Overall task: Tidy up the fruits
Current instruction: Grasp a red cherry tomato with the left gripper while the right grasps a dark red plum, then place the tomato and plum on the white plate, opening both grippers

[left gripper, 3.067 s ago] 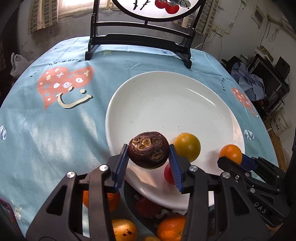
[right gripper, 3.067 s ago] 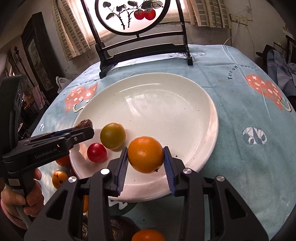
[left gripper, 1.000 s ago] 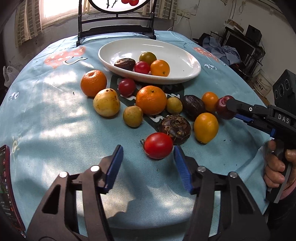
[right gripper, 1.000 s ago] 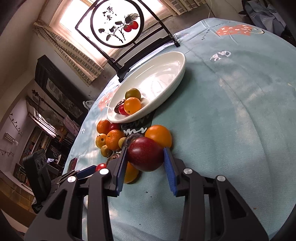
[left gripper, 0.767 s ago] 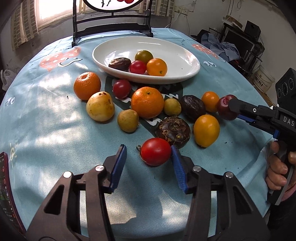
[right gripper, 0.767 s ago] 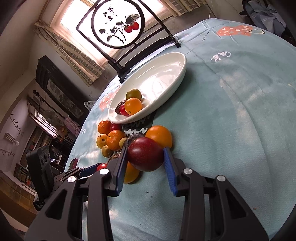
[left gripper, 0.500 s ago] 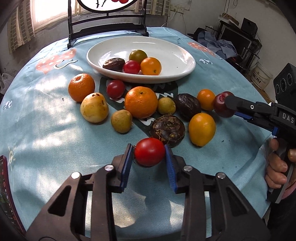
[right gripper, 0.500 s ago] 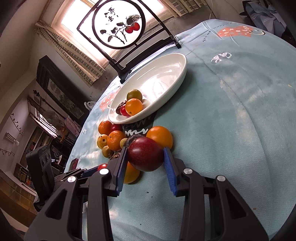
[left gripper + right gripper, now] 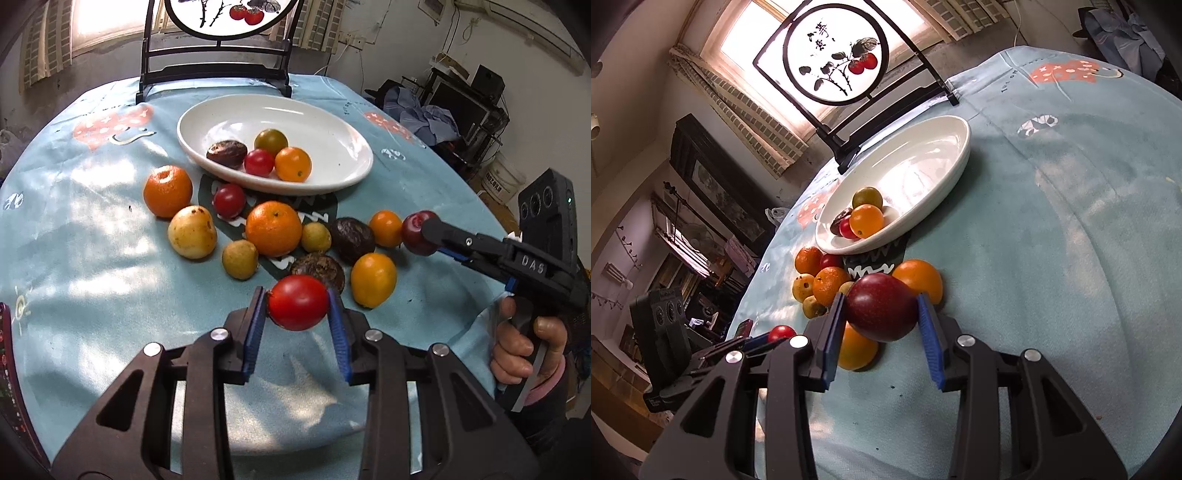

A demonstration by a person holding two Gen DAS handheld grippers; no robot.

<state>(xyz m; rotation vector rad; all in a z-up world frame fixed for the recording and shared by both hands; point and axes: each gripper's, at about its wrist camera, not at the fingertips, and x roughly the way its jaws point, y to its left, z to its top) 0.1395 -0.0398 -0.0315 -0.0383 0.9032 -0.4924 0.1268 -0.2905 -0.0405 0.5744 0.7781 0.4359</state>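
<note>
Left claw: left gripper pinches a round red tomato between its blue pads; its jaws have just closed onto it, and the fruit sits clear of the cloth.
Right claw: right gripper clamps a dark red plum between its blue pads, at the right of the loose fruit.
Loose fruit: oranges, yellow and dark brown fruits lie on the light blue tablecloth, just beyond both claws.
Plate: white oval plate, farther off, holds a brown fruit, a small red tomato, a greenish one and an orange one.
</note>
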